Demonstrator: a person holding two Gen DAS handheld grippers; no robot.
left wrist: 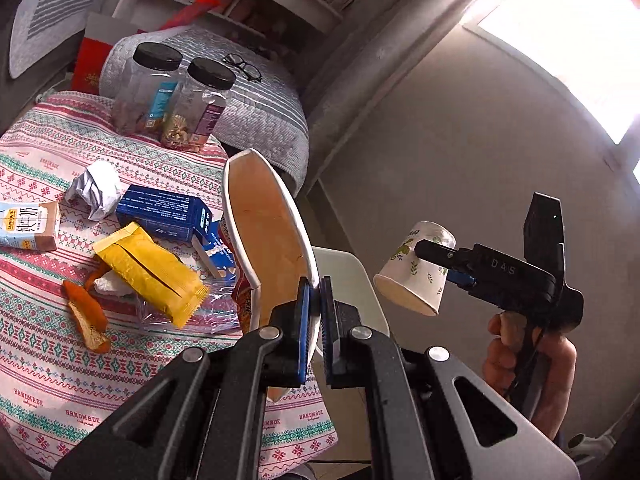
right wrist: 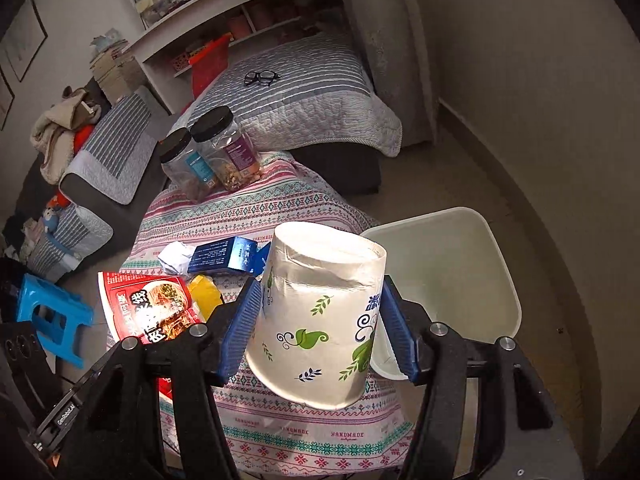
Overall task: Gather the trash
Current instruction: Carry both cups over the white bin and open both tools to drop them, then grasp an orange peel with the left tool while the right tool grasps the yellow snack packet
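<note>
The left claw (left wrist: 316, 292) pinches the noodle bowl (left wrist: 268, 236) by its rim. The right claw (right wrist: 316, 320) clasps the paper cup (right wrist: 320, 320) upside down, near the white bin (right wrist: 508, 280) beside the worktop (right wrist: 280, 216), likely for dropping. Wrappers remain behind.

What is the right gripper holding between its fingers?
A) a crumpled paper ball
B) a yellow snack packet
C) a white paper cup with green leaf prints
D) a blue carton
C: in the right wrist view the fingers press on both sides of the paper cup, held upside down, while the other three things lie on the table.
</note>
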